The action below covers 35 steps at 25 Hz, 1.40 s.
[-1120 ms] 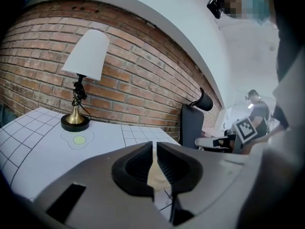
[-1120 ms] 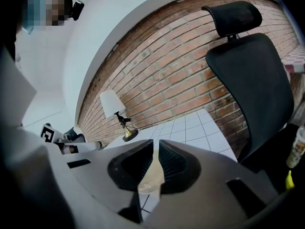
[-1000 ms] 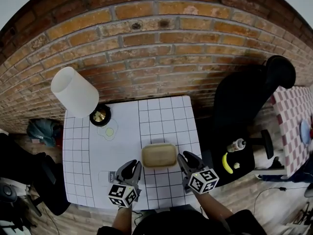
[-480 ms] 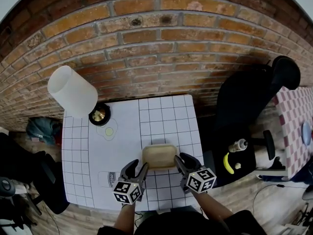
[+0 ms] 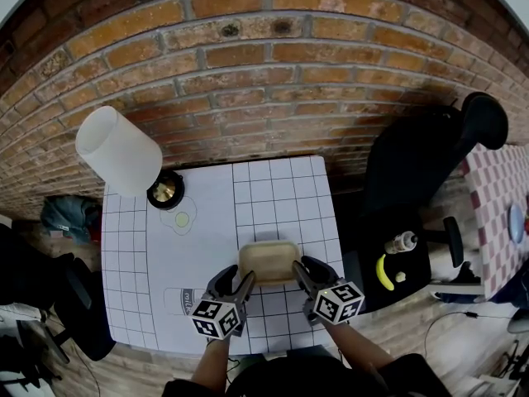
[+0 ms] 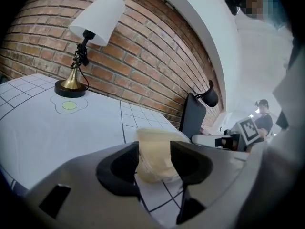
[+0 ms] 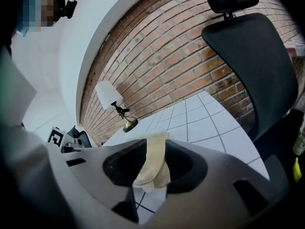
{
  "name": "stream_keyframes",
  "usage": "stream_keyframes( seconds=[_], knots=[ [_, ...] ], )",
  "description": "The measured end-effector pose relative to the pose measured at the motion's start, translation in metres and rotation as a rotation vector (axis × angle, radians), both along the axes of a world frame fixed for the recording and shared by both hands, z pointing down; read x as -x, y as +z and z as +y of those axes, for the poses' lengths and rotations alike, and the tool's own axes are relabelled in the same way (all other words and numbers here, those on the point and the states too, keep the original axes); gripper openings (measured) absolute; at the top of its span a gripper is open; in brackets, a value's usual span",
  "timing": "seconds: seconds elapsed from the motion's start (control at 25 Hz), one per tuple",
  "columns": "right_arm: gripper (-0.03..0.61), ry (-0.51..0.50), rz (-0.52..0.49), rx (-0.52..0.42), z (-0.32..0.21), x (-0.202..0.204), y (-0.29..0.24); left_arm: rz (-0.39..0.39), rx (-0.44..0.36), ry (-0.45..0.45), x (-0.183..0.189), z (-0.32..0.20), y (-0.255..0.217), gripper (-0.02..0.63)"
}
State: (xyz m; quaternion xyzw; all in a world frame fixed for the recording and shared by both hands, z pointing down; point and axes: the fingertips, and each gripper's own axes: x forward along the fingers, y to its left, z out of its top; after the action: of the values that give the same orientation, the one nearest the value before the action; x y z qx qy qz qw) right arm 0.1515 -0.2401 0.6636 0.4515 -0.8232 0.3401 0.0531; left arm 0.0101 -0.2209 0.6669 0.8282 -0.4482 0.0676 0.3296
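Clamps tan tray [image 5: 269, 261] with left gripper [image 5: 234, 281] at the near corner on the lamp [image 5: 118, 150] side, jaws pressed onto the rim. Clamps same tray with right gripper [image 5: 299, 270] at the near corner away from the lamp, jaws pinching the thin rim edge. Has tray level at the gridded table [image 5: 207, 222], closer to the person than the lamp and to its right. Puts long axis side to side, lamp side to far side, spanning both grippers, equally near to each

We see a tan, shallow rectangular tray [image 5: 269, 261] with rounded corners, level, open side up, near the front edge of the gridded table [image 5: 207, 222]; possibly wooden.
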Motion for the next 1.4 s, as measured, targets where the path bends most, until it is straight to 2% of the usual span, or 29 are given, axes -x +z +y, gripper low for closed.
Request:
stream_keyframes(
  seconds=[0.28, 1.0, 1.4],
  knots=[
    [0.101, 0.009, -0.001, -0.004, 0.002, -0.001, -0.003, 0.029, 0.003, 0.002, -0.001, 0.001, -0.003, 0.199],
    [0.077, 0.030, -0.041, -0.098, 0.004, 0.011, -0.048, 0.096, -0.096, -0.039, 0.020, 0.004, -0.047, 0.195],
    [0.052, 0.059, -0.063, -0.167, 0.008, 0.021, -0.081, 0.103, -0.164, -0.066, 0.042, 0.009, -0.077, 0.101]
  ],
)
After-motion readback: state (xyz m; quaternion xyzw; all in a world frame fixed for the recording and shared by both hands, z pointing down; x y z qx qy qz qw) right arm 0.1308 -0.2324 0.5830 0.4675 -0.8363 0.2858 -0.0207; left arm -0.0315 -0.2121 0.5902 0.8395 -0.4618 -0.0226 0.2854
